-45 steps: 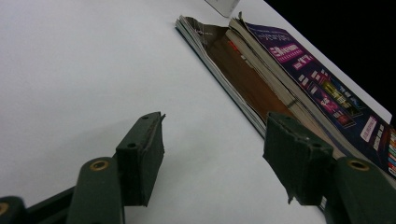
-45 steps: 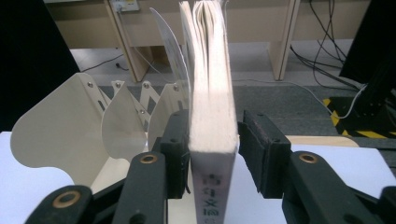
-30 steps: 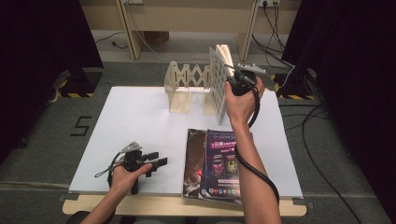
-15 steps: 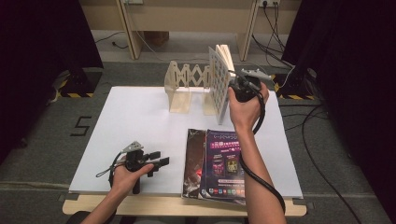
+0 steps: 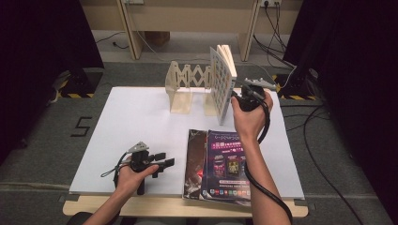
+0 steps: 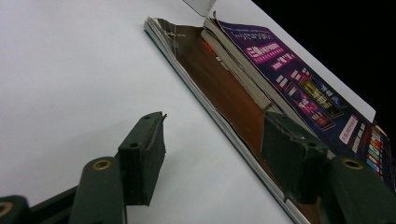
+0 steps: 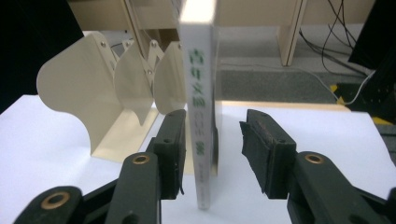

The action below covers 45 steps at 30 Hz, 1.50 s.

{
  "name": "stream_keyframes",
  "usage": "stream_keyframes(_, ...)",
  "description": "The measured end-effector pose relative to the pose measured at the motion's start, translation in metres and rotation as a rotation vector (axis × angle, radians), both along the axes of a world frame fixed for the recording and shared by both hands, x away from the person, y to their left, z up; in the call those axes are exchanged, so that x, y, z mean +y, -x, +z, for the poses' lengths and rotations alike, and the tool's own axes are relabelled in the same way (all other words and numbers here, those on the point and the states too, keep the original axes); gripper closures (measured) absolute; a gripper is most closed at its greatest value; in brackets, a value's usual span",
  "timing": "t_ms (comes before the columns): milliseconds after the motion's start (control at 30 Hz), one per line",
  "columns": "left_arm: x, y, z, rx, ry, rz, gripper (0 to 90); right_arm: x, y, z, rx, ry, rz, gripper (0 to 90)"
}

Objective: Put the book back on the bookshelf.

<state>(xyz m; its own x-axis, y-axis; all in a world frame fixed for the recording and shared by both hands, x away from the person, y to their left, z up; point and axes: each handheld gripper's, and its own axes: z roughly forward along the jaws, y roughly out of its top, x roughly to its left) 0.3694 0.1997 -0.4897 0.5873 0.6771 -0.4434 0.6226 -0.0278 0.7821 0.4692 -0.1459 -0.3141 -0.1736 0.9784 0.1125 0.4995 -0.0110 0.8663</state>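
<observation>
A white book (image 5: 220,79) stands upright at the right end of a cream folding rack (image 5: 180,89). Its spine (image 7: 201,70) faces my right gripper (image 7: 212,135). That gripper (image 5: 237,96) is open around the spine. The left pad sits close to the cover, and the right pad is a clear gap away. My left gripper (image 5: 164,159) rests low on the white table (image 5: 131,122) at the front left. It is open (image 6: 212,149) with nothing gripped, and it points at the edge of a brown magazine (image 6: 219,88).
Two magazines lie flat at the front centre. A purple one (image 5: 225,164) overlaps the brown one (image 5: 195,161). The rack's cream dividers (image 7: 93,93) stand left of the book. Wooden furniture legs and cables sit on the floor beyond the table.
My right hand has drawn slightly right and nearer, away from the standing book. The book stays upright at the rack. The left hand has kept still.
</observation>
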Motion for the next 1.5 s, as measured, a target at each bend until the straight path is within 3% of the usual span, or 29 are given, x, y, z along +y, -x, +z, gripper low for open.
stream_keyframes(133, -0.01, -0.002, 0.004, -0.003, -0.008, -0.025, 39.8, -0.008, 0.007, -0.007, 0.037, -0.002, 0.001, 59.2)
stream_keyframes(300, -0.026, -0.005, 0.008, 0.004, -0.013, -0.055, 41.6, -0.024, 0.015, -0.022, 0.117, -0.004, -0.006, 58.8)
stream_keyframes(433, -0.04, -0.007, 0.009, 0.018, -0.002, -0.071, 42.9, -0.034, 0.019, -0.039, 0.205, -0.006, -0.002, 58.3)
stream_keyframes(567, -0.054, -0.012, 0.009, 0.033, -0.012, -0.106, 43.0, -0.044, 0.022, -0.065, 0.312, -0.006, -0.015, 58.0)
stream_keyframes(733, -0.066, -0.018, 0.012, 0.05, 0.005, -0.128, 42.9, -0.056, 0.024, -0.098, 0.453, -0.015, -0.025, 54.6)
stream_keyframes(900, -0.077, -0.025, 0.011, 0.068, -0.002, -0.143, 42.9, -0.066, 0.026, -0.118, 0.525, -0.03, -0.027, 53.1)
stream_keyframes(1100, -0.087, -0.031, 0.01, 0.075, -0.007, -0.152, 42.8, -0.075, 0.027, -0.127, 0.549, -0.041, -0.037, 51.8)
stream_keyframes(1333, -0.092, -0.035, 0.009, 0.078, -0.018, -0.16, 42.6, -0.083, 0.03, -0.139, 0.61, -0.083, -0.028, 49.5)
stream_keyframes(1433, -0.093, -0.038, 0.006, 0.091, -0.014, -0.153, 43.0, -0.084, 0.032, -0.141, 0.61, -0.111, -0.022, 49.5)
stream_keyframes(1500, -0.094, -0.039, 0.004, 0.101, -0.013, -0.153, 43.7, -0.081, 0.033, -0.141, 0.6, -0.089, -0.03, 49.6)
